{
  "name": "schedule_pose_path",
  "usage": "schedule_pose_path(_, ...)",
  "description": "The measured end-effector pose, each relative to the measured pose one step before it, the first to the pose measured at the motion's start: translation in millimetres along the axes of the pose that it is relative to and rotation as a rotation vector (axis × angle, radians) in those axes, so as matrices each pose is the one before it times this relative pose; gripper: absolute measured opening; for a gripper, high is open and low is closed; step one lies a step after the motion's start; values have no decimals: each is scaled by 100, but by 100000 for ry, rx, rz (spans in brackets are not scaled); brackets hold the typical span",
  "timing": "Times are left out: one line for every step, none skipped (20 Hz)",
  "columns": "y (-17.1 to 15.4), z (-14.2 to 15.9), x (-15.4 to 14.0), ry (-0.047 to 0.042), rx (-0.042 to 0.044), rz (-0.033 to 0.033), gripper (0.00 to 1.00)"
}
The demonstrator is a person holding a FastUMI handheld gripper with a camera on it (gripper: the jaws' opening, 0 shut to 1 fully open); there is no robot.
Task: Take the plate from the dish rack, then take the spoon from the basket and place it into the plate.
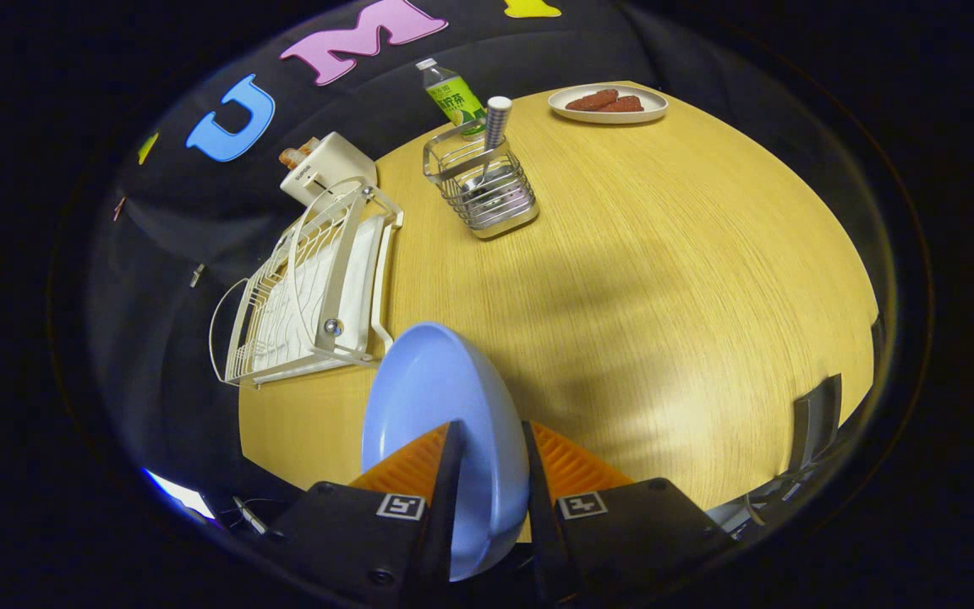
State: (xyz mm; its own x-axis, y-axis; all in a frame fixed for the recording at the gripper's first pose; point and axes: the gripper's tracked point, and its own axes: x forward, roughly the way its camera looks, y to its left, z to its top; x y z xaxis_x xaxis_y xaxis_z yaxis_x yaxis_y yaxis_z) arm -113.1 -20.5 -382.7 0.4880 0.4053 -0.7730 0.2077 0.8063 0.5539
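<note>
The gripper (487,461) has its fingers nearly closed, both pressing the rim of the light blue plate (440,406), which stands on edge between them above the wooden table (664,279). The step in hand is likely setting it down: tip it flat on bare wood before releasing (no dropping). The empty dish rack (309,288) sits at ten o'clock; the spoon (494,131) stands in the wire basket (483,190) at twelve.

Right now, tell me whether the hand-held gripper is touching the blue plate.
Touching. The gripper view shows the blue plate held on edge between the hand-held gripper fingers, both pressing against its faces.
</note>
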Motion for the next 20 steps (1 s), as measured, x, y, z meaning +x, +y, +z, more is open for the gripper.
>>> schedule_pose_path(-397,56,242,139,-266,-1315,44)
schedule_pose_path(-432,91,148,-2,-919,-1625,48)
schedule_pose_path(-557,16,169,-112,-1077,-1759,49)
schedule_pose_path(-594,88,52,-217,-1363,-1984,51)
schedule_pose_path(-702,233,418,-588,-1224,-1950,48)
schedule_pose_path(-394,165,-416,-611,-428,-887,51)
schedule_pose_path(-207,292,-186,-840,258,-61,51)
schedule_pose_path(-67,415,-171,-1476,-249,4,56)
schedule_pose_path(-48,567,-395,-1954,-1187,-12,58)
schedule_pose_path(100,597,-570,-2307,-1865,192,59)
schedule_pose_path(217,861,-651,-2921,-2132,700,59)
schedule_pose_path(455,1084,-825,-3643,-2552,1125,59)
schedule_pose_path(542,1293,-750,-3896,-3187,1226,59)
schedule_pose_path(702,1433,-897,-4260,-3903,1323,60)
schedule_pose_path(540,1743,-656,-4617,-4722,1000,60)
schedule_pose_path(335,1962,-600,-5107,-5244,675,59)
schedule_pose_path(158,2203,-354,-5183,-5536,-22,59)
schedule_pose_path(-196,2173,-12,-4909,-5397,-891,60)
schedule_pose_path(-594,1769,154,-3639,-5039,-1967,59)
schedule_pose_path(-718,1319,576,-1734,-4371,-2153,59)
